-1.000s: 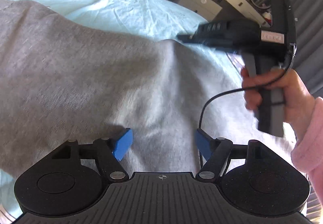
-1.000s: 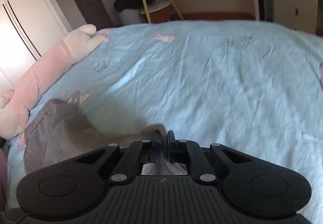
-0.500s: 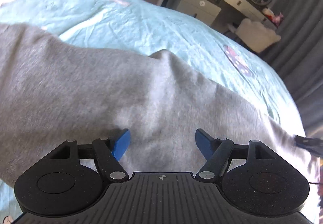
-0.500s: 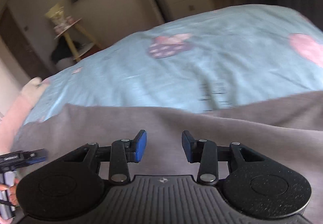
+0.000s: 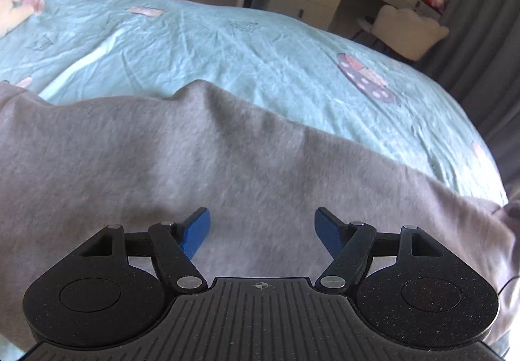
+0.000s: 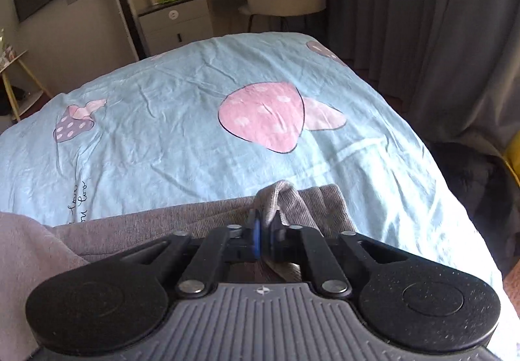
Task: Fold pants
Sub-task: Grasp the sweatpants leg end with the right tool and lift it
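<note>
**Gripper poses, both wrist views**

Left gripper (image 5: 262,232): I hold it pitched downward, its jaws standing wide apart. Both blue pads (image 5: 195,233) are fully exposed, and nothing is pinched between them; grey cloth lies beneath the gap.

Right gripper (image 6: 264,239): I also hold it pitched downward, with its jaws drawn together. A fold of the grey pants (image 6: 279,198) is clamped between the pads and rises in a small loop just above the fingertips. Only a thin blue edge of one pad (image 6: 256,239) shows.

Neither of my hands or sleeves appears in either wrist view.
</note>
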A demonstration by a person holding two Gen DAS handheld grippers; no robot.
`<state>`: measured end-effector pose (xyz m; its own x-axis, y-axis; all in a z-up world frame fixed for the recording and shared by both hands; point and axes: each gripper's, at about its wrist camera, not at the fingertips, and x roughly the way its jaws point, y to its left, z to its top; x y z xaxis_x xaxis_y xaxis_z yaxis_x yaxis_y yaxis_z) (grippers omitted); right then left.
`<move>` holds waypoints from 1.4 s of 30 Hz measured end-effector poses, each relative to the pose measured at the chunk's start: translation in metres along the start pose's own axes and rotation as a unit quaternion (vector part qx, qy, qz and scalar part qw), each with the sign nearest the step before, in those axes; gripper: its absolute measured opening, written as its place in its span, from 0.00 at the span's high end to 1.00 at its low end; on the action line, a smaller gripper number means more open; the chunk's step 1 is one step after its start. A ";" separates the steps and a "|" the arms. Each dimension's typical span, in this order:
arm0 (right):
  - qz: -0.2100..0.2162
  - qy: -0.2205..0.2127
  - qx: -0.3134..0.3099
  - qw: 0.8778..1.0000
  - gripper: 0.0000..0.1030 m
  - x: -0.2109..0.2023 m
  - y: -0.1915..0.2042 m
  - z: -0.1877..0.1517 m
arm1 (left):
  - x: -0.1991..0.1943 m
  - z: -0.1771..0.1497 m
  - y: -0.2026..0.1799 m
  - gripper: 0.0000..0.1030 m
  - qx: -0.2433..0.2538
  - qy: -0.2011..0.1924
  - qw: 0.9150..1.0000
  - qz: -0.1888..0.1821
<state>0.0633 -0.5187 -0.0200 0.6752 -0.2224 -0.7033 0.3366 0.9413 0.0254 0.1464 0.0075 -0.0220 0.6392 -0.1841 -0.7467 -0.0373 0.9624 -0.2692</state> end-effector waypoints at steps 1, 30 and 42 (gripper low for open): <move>-0.012 -0.017 -0.014 1.000 0.95 -0.004 0.004 0.001 | 0.001 0.001 -0.003 0.25 -0.005 -0.005 1.000 -0.003; 0.069 -0.049 0.377 0.923 0.84 -0.092 -0.069 -0.158 | 0.010 -0.054 -0.072 0.19 0.102 0.025 0.994 -0.001; 0.084 -0.055 0.450 0.887 0.78 -0.073 -0.071 -0.158 | 0.009 -0.058 -0.066 0.11 0.095 0.033 0.995 0.016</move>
<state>-0.1136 -0.5289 -0.0829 0.8089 -0.1681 -0.5633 0.5795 0.3898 0.7158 0.1103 -0.0695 -0.0461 0.5874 -0.1586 -0.7936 0.0933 0.9873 -0.1282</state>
